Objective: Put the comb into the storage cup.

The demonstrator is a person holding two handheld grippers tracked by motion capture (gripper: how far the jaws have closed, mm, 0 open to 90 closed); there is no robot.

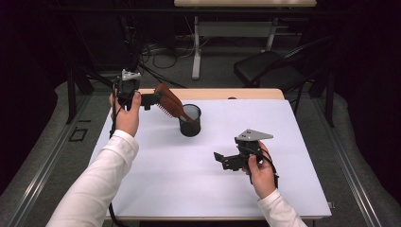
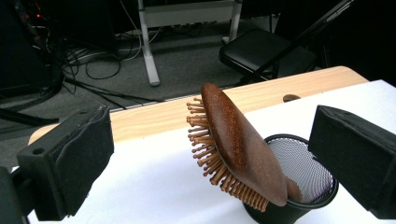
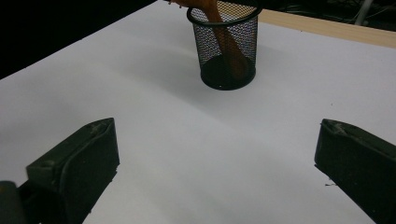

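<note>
Around you the room is dark, with a black folding chair (image 1: 265,66) and loose cables on the floor beyond the table. The table (image 1: 265,93) itself is light wood, most of it covered by a white sheet (image 1: 189,179). Toward the far left of that sheet stands a black mesh cup (image 1: 190,121), upright. A brown wooden hairbrush (image 2: 238,144) sits in it handle-down, leaning out over the rim with its bristles facing down and to your left (the head is well clear of the cup). Your left gripper (image 1: 152,99) is just beside the brush head, jaws spread wide and touching nothing. Your right gripper (image 1: 222,160) hangs low over the bare sheet, well apart from the cup, jaws likewise spread.
</note>
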